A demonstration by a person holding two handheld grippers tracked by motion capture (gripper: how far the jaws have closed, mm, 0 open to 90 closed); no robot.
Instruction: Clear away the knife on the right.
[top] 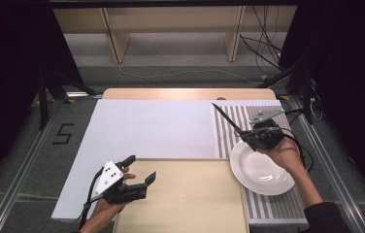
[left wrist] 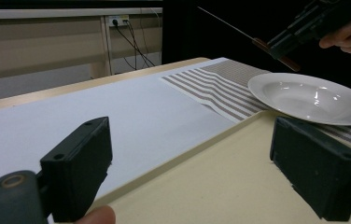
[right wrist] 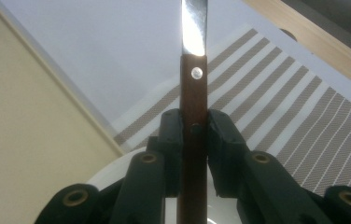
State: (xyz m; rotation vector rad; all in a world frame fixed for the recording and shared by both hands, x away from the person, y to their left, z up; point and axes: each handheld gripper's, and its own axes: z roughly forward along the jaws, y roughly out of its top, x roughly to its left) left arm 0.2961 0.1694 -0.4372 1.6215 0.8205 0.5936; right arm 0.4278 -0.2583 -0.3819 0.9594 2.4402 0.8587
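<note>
My right gripper (top: pixel 245 135) is shut on the brown wooden handle of a knife (top: pixel 225 118), held in the air above the far rim of the white plate (top: pixel 260 171). The blade points away to the upper left over the striped placemat (top: pixel 234 119). In the right gripper view the knife (right wrist: pixel 193 88) runs straight up between the two pads, which press on its handle. From the left gripper view the knife (left wrist: pixel 253 39) and plate (left wrist: pixel 311 97) show at the upper right. My left gripper (top: pixel 141 169) stands open over the left edge of the beige board (top: pixel 190 199), nothing between its jaws.
A white sheet (top: pixel 146 131) covers the left and middle of the table. Wooden shelving legs and loose cables (top: pixel 268 53) stand beyond the table's far edge. Metal rails (top: pixel 25 160) run along both sides on the floor.
</note>
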